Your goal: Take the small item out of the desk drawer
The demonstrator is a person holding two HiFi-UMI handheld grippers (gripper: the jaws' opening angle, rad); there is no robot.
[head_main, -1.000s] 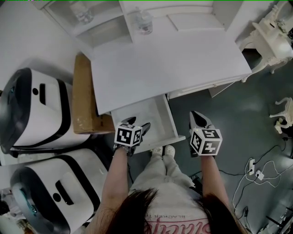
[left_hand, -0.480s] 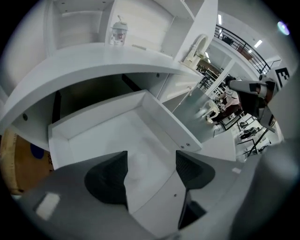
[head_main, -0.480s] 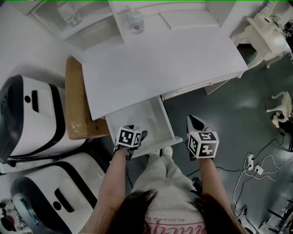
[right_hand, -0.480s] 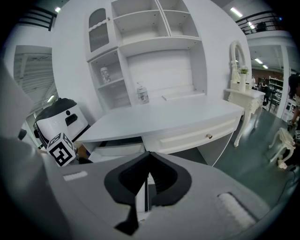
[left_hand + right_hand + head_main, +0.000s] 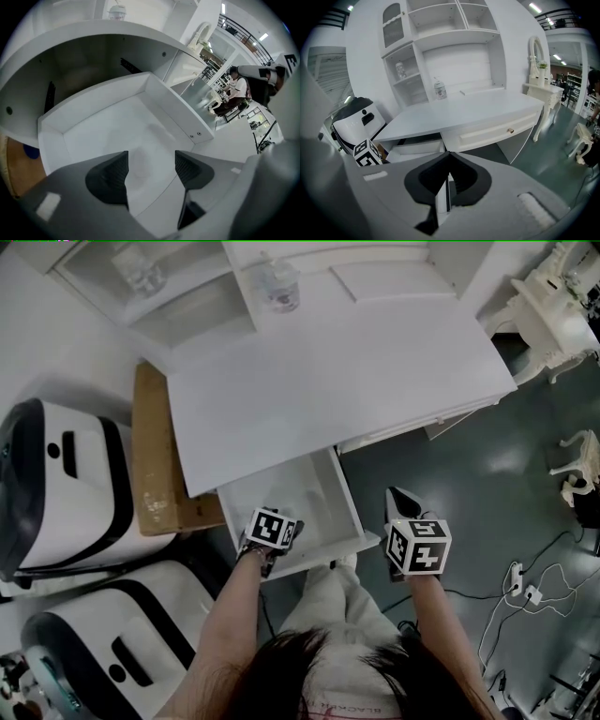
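The person has dark hair (image 5: 300,662), a pale top (image 5: 342,701) with pink lettering and light trousers (image 5: 330,601). The left tool (image 5: 151,165) and right tool (image 5: 447,177) are grey with black pads, each bearing a white cube of black square markers. The left tool's jaws are closing with nothing between them.

My left tool (image 5: 151,164) has tipped more steeply into the drawer (image 5: 302,495). A second ago, from above, its black tips stuck out toward twelve o'clock past the marker cube (image 5: 272,529). Now they are almost tucked beneath the cube, with only a sliver showing at its three o'clock side. The tool has also drawn a little toward six o'clock, nearer the drawer's front edge. Its jaws are closing slightly from their wide spread, and I can make out only the pale drawer floor between them. My hair (image 5: 309,671) now fills more of the six o'clock edge, and my shoes (image 5: 343,561) are nearly hidden behind the drawer front.
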